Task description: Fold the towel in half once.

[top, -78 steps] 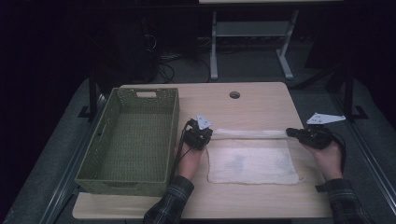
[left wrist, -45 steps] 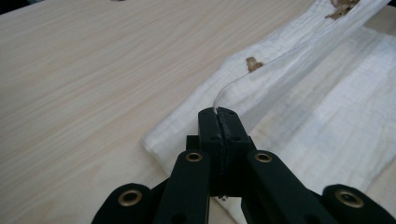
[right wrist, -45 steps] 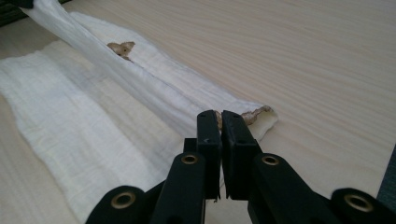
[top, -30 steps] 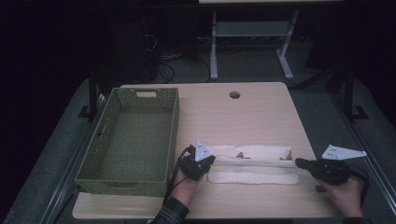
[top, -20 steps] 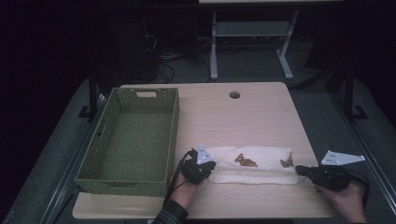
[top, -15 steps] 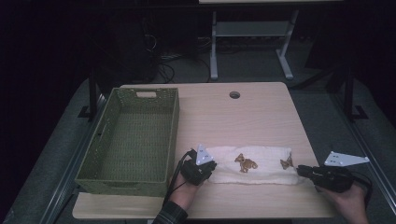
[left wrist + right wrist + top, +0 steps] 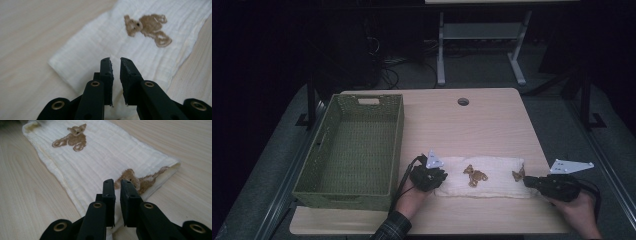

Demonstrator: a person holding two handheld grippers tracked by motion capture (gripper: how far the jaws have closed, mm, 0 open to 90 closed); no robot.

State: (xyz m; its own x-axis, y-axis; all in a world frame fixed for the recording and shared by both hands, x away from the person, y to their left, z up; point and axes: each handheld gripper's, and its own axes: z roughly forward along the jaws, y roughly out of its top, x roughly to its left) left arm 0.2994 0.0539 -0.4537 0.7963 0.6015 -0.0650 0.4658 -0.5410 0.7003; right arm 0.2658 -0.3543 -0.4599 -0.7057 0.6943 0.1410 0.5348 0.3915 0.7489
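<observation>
Dark room; pale wooden table (image 7: 492, 125) bearing a green woven rectangular basket (image 7: 354, 145). Beside it, a folded white muslin cloth with brown bear prints (image 7: 492, 182) lies flat. Left gripper (image 7: 432, 176) and right gripper (image 7: 532, 182), jaws narrowly parted, grasp nothing.

Both grippers held low, jaws nearly closed.

The left gripper (image 7: 435, 176) is carried by a sleeved forearm; its jaws are parted by a narrow gap, having just been opening. The right gripper (image 7: 532, 182) is pointed toward it, its jaws having just been closing.
</observation>
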